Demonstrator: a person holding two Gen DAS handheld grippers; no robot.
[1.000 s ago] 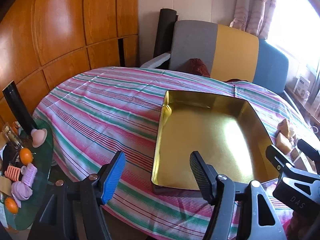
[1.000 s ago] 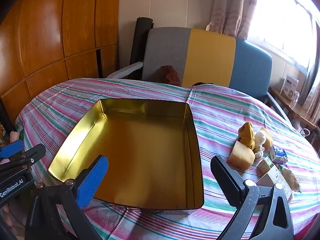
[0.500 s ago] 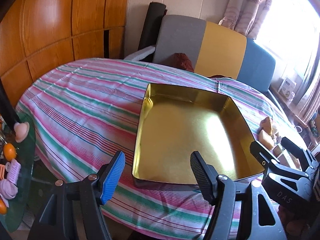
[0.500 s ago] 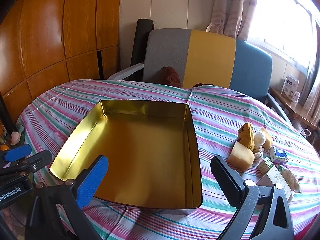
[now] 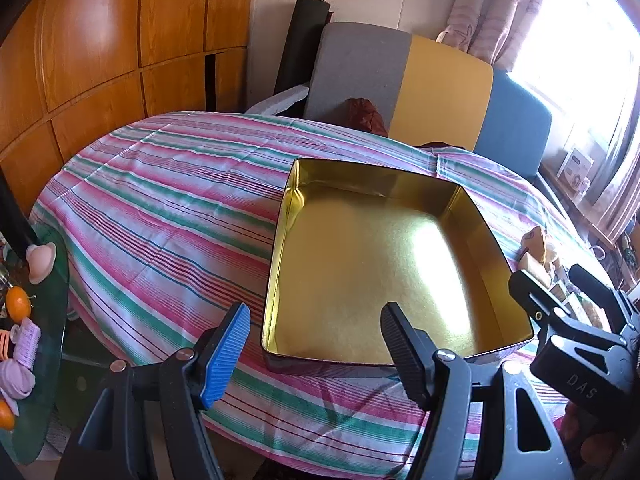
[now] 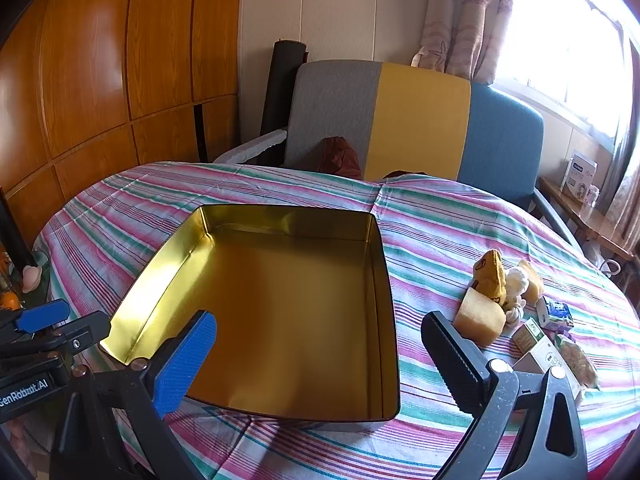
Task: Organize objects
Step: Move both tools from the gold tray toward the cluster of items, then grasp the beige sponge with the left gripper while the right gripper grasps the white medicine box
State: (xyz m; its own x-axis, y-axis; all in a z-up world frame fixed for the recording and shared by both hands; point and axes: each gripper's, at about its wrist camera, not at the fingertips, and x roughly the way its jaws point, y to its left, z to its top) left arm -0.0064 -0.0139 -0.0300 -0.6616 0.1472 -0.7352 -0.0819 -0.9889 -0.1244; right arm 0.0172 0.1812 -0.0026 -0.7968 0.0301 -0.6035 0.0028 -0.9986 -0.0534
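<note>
A gold tin [image 6: 280, 304] sits open and empty on a table covered with a striped cloth [image 6: 440, 232] in pink, green and white. The tin is a shallow rectangular box with shiny inner walls, and it lies near the table's front edge.

To the right of the tin, well apart from its wall, a small group of things rests on the cloth: a yellow sponge block [image 6: 480, 316], a yellow stuffed toy [image 6: 490, 274] just behind it, a small blue-and-white carton [image 6: 554, 312], a green-and-white box [image 6: 538, 344] and a clear bag of snacks [image 6: 578, 362] at the far right. The sponge block touches the toy; the boxes lie just beside them, nearer the table's edge.

The right claw [image 6: 320, 360] hangs over the front of the tin with its jaws spread wide and nothing between them. Its blue pad is above the tin's front left part, and its black finger is beyond the tin's right wall, close to the sponge block.

The left claw [image 5: 316, 348] is also wide open and empty. It hangs at the tin's front left corner, the blue pad over bare cloth to the left of the tin and the black finger over the tin's front rim.

Behind the table stands a chair [image 6: 380, 120] with grey, yellow and blue panels. To the left a glass side table [image 5: 48, 320] holds oranges and small pink items.
</note>
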